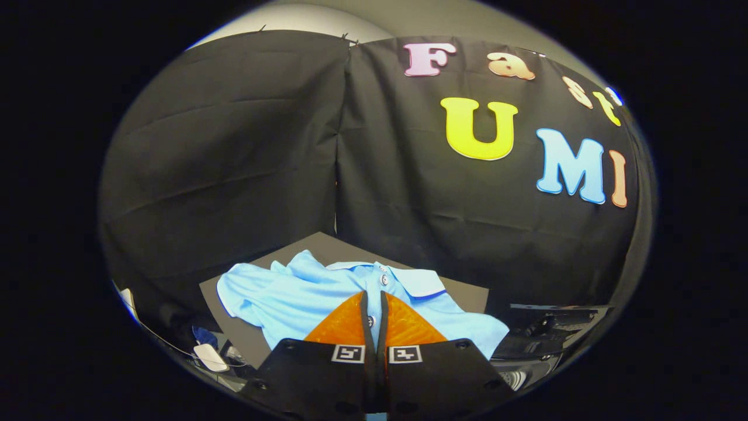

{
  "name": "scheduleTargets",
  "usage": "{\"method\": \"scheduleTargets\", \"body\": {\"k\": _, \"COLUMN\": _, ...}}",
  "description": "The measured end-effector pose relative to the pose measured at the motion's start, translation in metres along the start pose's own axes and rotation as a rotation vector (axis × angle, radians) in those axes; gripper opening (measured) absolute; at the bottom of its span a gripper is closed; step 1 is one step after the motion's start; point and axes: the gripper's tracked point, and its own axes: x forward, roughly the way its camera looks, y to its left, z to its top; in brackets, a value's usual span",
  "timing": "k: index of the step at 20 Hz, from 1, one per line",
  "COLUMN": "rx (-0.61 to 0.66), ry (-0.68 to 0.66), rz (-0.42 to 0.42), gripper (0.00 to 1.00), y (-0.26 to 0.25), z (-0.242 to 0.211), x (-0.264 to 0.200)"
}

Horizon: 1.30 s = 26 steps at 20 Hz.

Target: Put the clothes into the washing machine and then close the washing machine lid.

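A: In the gripper view, what do we have at the bottom centre of the frame?

B: Our claw (374, 304). Its two orange fingers (345, 324) stand almost together, with only a thin slit between them, and a strip of the light blue polo shirt (304, 295) shows through that slit.

A: Are we gripping the shirt?

B: We cannot tell. The fingers lie over the button placket just below the collar (418, 282), but whether cloth is pinched between them is hidden.

A: And where does the shirt lie?

B: Spread on the dark surface (467, 298) in the lower middle of the frame, one sleeve reaching toward the lower left. At lower right we see a dark machine part (552, 333), too unclear to name. At lower left sits a small white object (210, 356).
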Motion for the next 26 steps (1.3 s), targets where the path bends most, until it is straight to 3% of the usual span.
{"method": "scheduleTargets", "body": {"k": 14, "rx": 0.048, "ry": -0.031, "rz": -0.206, "gripper": 0.01, "y": -0.151, "z": -0.023, "x": -0.075}}
{"method": "scheduleTargets", "body": {"k": 26, "rx": 0.098, "ry": -0.047, "rz": -0.351, "gripper": 0.01, "y": -0.246, "z": -0.039, "x": -0.132}}
